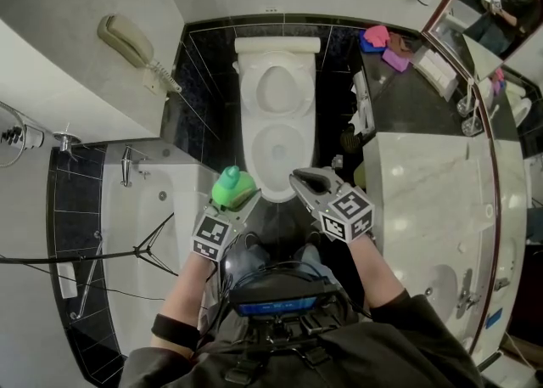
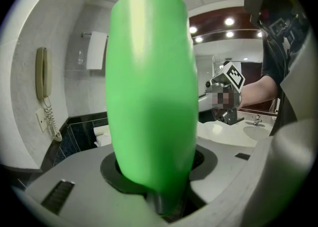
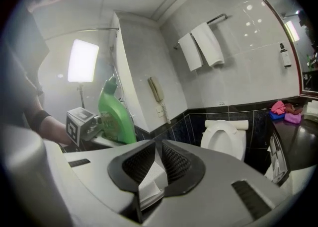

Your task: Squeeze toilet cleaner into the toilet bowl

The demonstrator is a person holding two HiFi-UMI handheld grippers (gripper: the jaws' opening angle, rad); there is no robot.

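While the left gripper [image 1: 230,205] clamps the green bottle [image 2: 151,97] between its jaws, the right gripper [image 3: 156,152] gapes slightly, empty.

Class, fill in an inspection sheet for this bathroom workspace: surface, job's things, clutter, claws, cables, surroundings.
Surface: marble vanity top; dark tiles around the toilet.
Job's things: toilet bowl, lid up; green bottle held near the bowl's front rim.
Clutter: pink and purple items on the dark counter.
Claws: left claw shut on the green bottle; right claw slightly open, gripping nothing.
Cables: coiled phone cord; black cable across the bathtub.
Surroundings: wall telephone, towels, light panel.
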